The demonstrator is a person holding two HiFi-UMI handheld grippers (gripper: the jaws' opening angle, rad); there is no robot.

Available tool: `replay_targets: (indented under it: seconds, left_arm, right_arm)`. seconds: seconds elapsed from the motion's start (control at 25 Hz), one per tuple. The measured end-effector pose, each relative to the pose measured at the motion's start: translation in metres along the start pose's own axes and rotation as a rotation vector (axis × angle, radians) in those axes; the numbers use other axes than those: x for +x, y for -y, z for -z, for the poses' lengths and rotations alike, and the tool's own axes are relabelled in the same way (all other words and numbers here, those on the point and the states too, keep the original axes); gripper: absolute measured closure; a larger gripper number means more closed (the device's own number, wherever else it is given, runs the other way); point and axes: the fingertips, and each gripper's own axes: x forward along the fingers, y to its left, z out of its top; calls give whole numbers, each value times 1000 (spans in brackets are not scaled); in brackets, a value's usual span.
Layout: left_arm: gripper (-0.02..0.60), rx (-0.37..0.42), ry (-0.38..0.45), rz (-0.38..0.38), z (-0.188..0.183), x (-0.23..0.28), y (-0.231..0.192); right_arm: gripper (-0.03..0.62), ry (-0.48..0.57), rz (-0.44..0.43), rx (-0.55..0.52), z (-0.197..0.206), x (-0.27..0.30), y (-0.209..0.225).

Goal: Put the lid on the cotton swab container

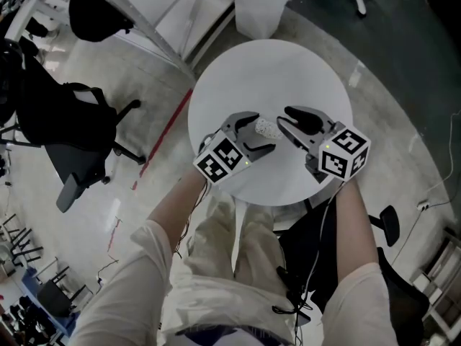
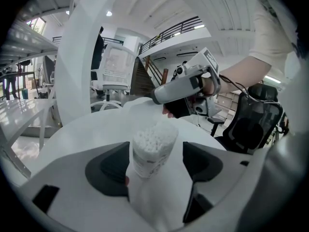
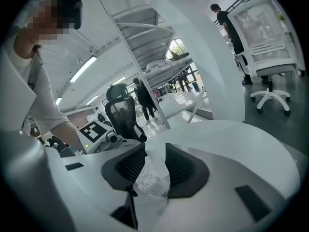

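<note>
Left gripper (image 1: 263, 132) jaws grasp the cotton swab container (image 2: 153, 149) mid round surface (image 1: 288, 71); right gripper (image 3: 155, 159) jaws clench its clear lid (image 3: 155, 152); label (image 2: 150, 164) print unreadable, unseen from the head view

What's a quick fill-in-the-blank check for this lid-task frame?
1. The table under both grippers is white and ___ in outline.
2. Between the left gripper's jaws stands a container packed with cotton ___.
3. In the head view, the right gripper meets it from the ___ side.
4. The office chair left of the table is ___.

Missing words: round; swabs; right; black.
</note>
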Motion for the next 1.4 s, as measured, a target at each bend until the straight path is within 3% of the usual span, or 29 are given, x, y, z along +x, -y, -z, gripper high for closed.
replay_targets:
  seconds: [0.48,0.92,1.4]
  left_arm:
    - [239,4,-4,-6,-2,3,1]
    - [241,1,-12,-11,2,8,4]
    - [241,3,-12,-11,2,12,6]
  right_arm:
    - [476,-29,-29,-18,6,-8,-13]
    - [499,-102,-41,-154,12,-7,-27]
    - [513,-133,-64,-177,20,-7,-34]
